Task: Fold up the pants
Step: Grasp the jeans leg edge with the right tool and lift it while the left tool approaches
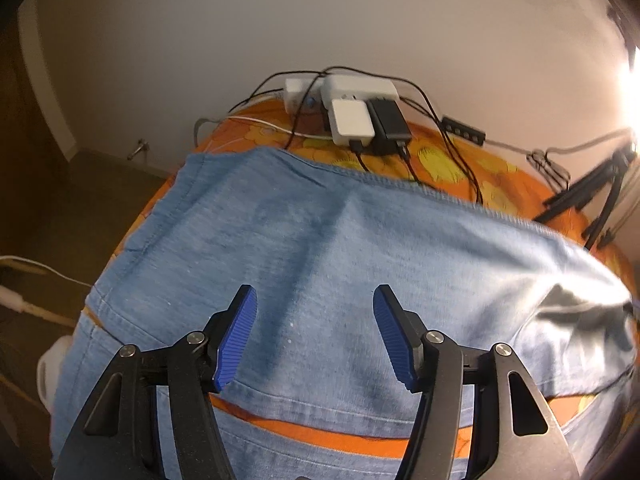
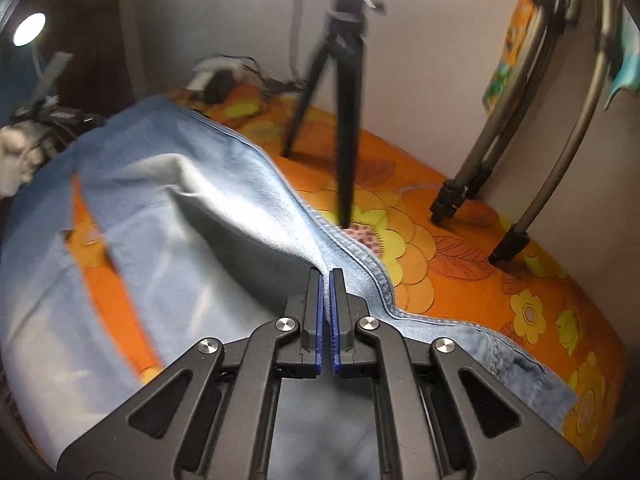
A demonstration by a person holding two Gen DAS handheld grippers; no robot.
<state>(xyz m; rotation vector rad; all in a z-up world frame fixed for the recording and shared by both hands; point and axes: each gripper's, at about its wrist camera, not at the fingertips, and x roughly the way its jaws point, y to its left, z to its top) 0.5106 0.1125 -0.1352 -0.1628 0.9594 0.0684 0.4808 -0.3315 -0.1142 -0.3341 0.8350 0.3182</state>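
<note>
Pale blue denim pants point(image 2: 168, 208) spread over the orange flowered bedcover point(image 2: 500, 300), long axis running 10 to 4 o'clock in the right wrist view, seam edge rumpled. Right gripper point(image 2: 326, 280) clamped on a ridge of that seam — nearer hand. Left gripper point(image 1: 314, 304) hovering over flat denim, jaws moderately apart, empty.

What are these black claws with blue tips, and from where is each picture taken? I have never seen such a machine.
They are two hand-held grippers; a person carries one in each hand, and a camera on each looks forward along its fingers. One picture comes from the left gripper, which is open above the blue pants. The other comes from the right gripper, shut on a fold of that denim near its hem. The pants lie on an orange flowered cloth. Chargers with cables and tripod legs stand behind.
</note>
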